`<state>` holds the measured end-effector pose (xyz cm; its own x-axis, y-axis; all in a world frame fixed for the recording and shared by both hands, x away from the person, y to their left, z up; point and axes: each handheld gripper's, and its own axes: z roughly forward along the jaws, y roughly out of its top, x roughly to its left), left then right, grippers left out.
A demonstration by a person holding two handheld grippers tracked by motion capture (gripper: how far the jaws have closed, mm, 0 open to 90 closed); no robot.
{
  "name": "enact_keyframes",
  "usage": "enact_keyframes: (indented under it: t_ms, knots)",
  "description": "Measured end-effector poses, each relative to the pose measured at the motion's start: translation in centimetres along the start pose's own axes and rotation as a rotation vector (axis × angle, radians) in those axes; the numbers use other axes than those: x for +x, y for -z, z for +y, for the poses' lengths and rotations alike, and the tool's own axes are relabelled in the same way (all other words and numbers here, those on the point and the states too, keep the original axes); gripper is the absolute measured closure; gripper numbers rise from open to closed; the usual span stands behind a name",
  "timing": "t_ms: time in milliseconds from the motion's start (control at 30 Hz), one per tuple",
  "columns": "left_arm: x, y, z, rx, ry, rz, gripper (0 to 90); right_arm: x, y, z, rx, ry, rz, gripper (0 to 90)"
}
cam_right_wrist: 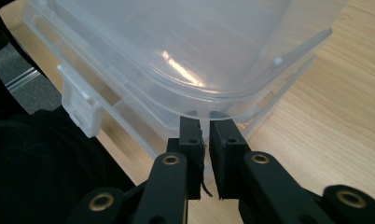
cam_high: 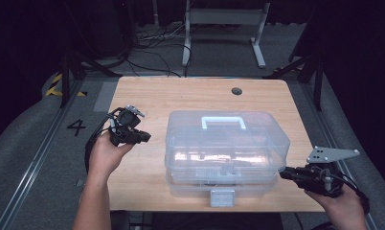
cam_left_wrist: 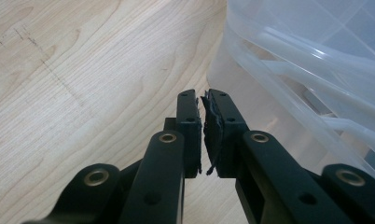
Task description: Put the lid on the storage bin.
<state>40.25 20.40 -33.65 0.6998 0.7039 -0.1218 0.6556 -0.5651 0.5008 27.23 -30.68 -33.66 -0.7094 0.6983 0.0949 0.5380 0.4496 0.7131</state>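
Note:
A clear plastic storage box [cam_high: 226, 148] with a white handle [cam_high: 223, 122] on its lid stands in the middle of the wooden table [cam_high: 147, 96]. Its white front latch [cam_high: 222, 197] faces the near edge. My left gripper [cam_high: 146, 137] hovers left of the box, shut with nothing between its jaws [cam_left_wrist: 204, 95]; the box wall [cam_left_wrist: 316, 60] lies just to its right. My right gripper [cam_high: 282, 173] is at the box's front right corner, shut, its tips [cam_right_wrist: 204, 120] right under the lid rim [cam_right_wrist: 223, 100]. The latch [cam_right_wrist: 80, 109] shows to the left there.
A round cable hole [cam_high: 236, 91] sits near the table's far edge. Bare wood lies left of the box [cam_left_wrist: 83, 70] and to its right [cam_right_wrist: 335, 107]. Beyond the table are a white stand's legs [cam_high: 186, 52] and cables on the floor.

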Motion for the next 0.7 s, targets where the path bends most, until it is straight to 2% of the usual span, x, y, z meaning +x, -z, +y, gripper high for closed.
enact_keyframes:
  t_ms: [100, 267, 400, 500, 533, 633, 700]
  knots:
    - [0.1, -0.1, 0.0, 0.002, -0.001, 0.000, 83.0, 0.1, -0.3, -0.1, 0.037, 0.015, 0.008, 79.0]
    - [0.3, -0.3, 0.0, 0.001, -0.002, 0.000, 82.8, -0.2, -0.3, -0.3, 0.049, 0.007, 0.018, 76.5]
    - [0.3, -0.3, 0.0, 0.005, 0.004, -0.001, 82.7, -0.2, -0.9, -0.6, 0.107, 0.017, 0.032, 75.4]
    - [0.4, -0.3, 0.1, 0.009, -0.012, 0.001, 82.6, -0.2, -1.1, -0.8, 0.131, 0.025, 0.036, 75.4]
    - [0.3, -0.4, 0.0, 0.009, 0.000, -0.005, 82.7, -0.2, -1.2, -0.8, 0.138, 0.028, 0.037, 75.4]
    - [0.3, -0.4, 0.0, 0.009, 0.001, -0.004, 82.6, -0.2, -1.5, -0.9, 0.166, 0.031, 0.049, 74.8]
    - [0.3, -0.5, 0.0, 0.010, 0.000, -0.004, 82.6, -0.2, -1.8, -1.0, 0.192, 0.035, 0.060, 71.0]
